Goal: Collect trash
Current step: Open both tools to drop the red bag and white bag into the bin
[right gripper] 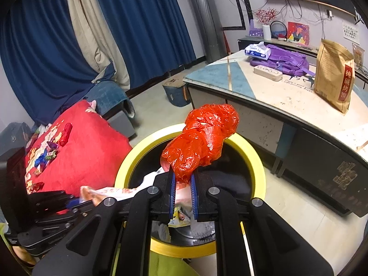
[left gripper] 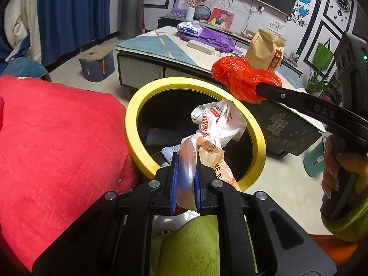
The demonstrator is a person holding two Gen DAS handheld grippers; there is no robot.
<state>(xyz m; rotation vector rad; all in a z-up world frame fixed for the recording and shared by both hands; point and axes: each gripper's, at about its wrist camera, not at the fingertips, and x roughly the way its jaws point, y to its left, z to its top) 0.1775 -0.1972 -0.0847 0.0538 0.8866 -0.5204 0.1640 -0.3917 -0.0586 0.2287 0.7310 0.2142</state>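
A yellow-rimmed bin [left gripper: 138, 105] with a dark inside stands on the floor; it also shows in the right wrist view [right gripper: 255, 161]. My left gripper [left gripper: 186, 161] is shut on a crumpled white and orange plastic bag [left gripper: 216, 124] and holds it over the bin's opening. My right gripper [right gripper: 183, 177] is shut on a knotted red plastic bag [right gripper: 202, 140] and holds it over the bin's far rim. The red bag also shows in the left wrist view [left gripper: 241, 78]. Some wrappers [right gripper: 181, 218] lie inside the bin.
A red cushion [left gripper: 57, 142] lies left of the bin with candy wrappers [right gripper: 46, 154] on it. A low table [right gripper: 264, 96] behind the bin holds a brown paper bag [right gripper: 333, 78], a purple cloth [right gripper: 285, 62], a tissue pack [right gripper: 257, 50] and a power strip [right gripper: 268, 72].
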